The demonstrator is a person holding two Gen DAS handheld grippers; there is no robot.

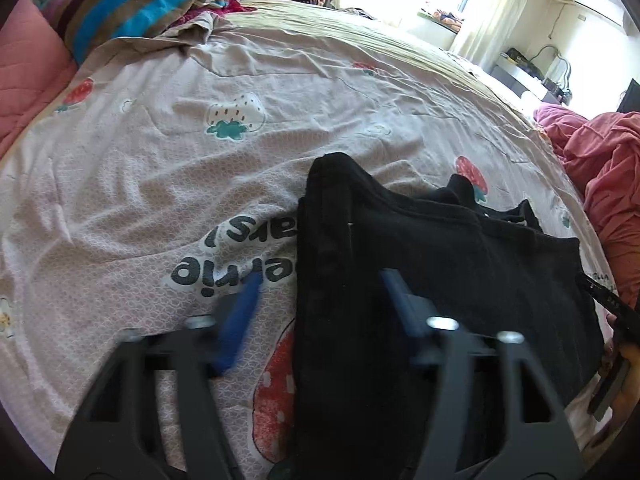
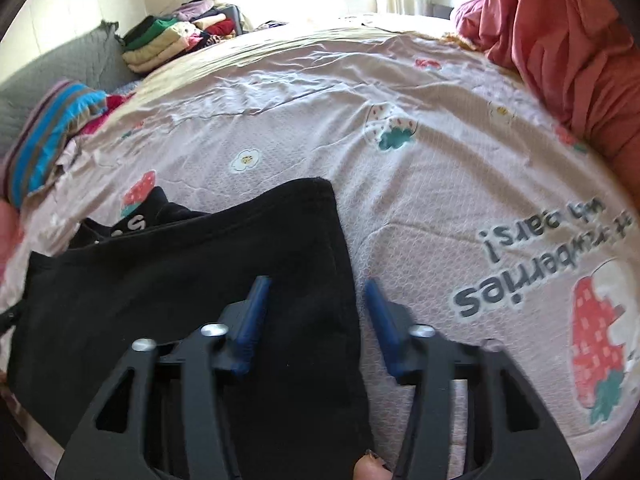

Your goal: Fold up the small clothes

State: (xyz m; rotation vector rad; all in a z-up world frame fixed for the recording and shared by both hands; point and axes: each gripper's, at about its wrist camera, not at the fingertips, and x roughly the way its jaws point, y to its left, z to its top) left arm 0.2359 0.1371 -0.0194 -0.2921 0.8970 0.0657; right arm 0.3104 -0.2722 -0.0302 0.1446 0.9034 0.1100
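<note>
Left wrist: right claw [image 1: 612, 320] at black garment [image 1: 440, 280] edge; both claws spread, empty.

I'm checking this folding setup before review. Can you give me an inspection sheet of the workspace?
Surface: bed sheet with strawberry print, wrinkled.
Job's things: black garment lying partly folded on the sheet.
Clutter: striped bedding, pink fabric heap, stacked clothes.
Grippers: left claw and right claw open, each straddling a garment edge, not pinching.
Cables: wires by the far desk.
Surroundings: bright curtained window.
</note>
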